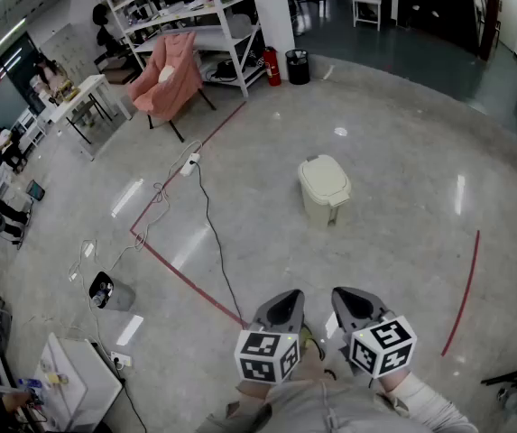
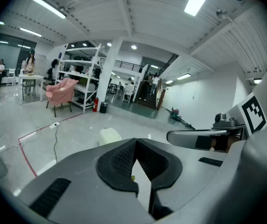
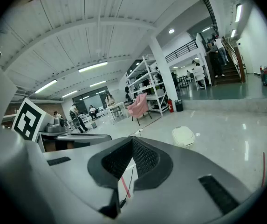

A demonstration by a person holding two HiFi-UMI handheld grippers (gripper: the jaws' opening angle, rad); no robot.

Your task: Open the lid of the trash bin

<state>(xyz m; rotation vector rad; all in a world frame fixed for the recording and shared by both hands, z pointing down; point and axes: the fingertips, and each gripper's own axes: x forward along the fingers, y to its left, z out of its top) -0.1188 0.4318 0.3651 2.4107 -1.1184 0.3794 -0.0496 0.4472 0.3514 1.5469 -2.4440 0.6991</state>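
The left grey two-jaw gripper point(image 2: 135, 143) has its jaw tips pressed together, nothing between them; the right grey two-jaw gripper point(image 3: 132, 140) likewise, tips meeting, empty; both are held low, side by side; the cream plastic trash bin point(image 1: 324, 188) stands well ahead on the glossy grey floor point(image 1: 402, 242), lid down; a thin black cable point(image 1: 211, 233) lies to its left.

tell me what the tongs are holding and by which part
Nothing is held. The left tongs and right tongs are both shut with nothing between them; the trash bin stands well away from both.
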